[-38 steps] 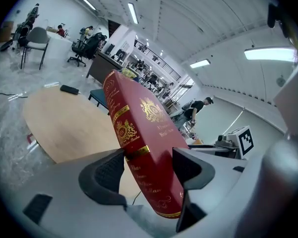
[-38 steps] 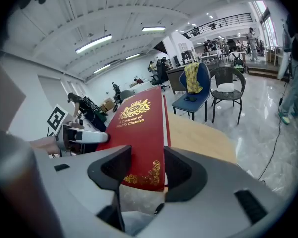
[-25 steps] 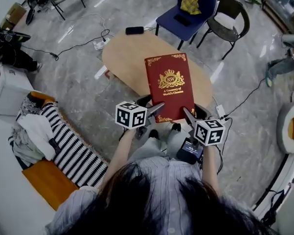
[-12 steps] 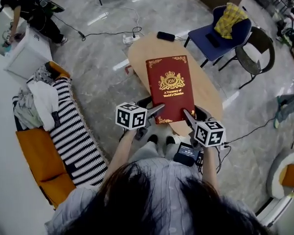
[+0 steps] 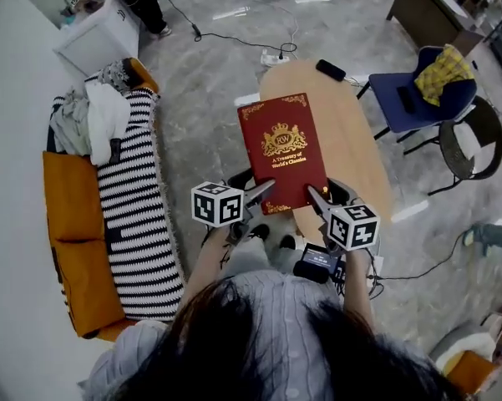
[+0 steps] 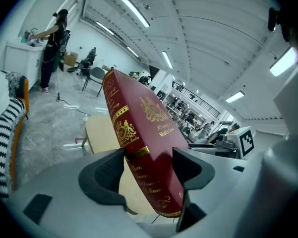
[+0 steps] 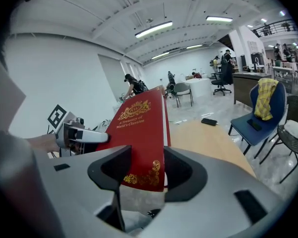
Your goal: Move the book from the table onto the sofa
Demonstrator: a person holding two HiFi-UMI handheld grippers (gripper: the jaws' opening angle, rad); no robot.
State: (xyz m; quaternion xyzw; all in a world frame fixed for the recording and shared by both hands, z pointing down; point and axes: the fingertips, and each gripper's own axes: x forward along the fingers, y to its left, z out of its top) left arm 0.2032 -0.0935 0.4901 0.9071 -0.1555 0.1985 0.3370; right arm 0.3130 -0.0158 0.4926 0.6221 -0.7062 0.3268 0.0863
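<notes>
A red hardcover book (image 5: 282, 150) with gold print is held in the air above the oval wooden table (image 5: 351, 153). My left gripper (image 5: 263, 192) is shut on the book's near left corner, at the spine (image 6: 139, 152). My right gripper (image 5: 316, 197) is shut on its near right corner (image 7: 146, 170). The orange sofa (image 5: 71, 249) lies to the left in the head view, with a black-and-white striped blanket (image 5: 138, 224) over it. From the right gripper view the left gripper (image 7: 82, 135) shows beside the book's far edge.
Clothes (image 5: 96, 115) are piled at the sofa's far end, by a white box (image 5: 96, 40). A black phone (image 5: 330, 70) lies on the table's far end. A blue chair (image 5: 430, 90) with a yellow cloth and a dark round chair (image 5: 476, 144) stand to the right. Cables cross the floor.
The view has swung left: the sofa now lies closer and more fully in view, while the table and chairs have shifted right. Both grippers keep hold of the raised book.
</notes>
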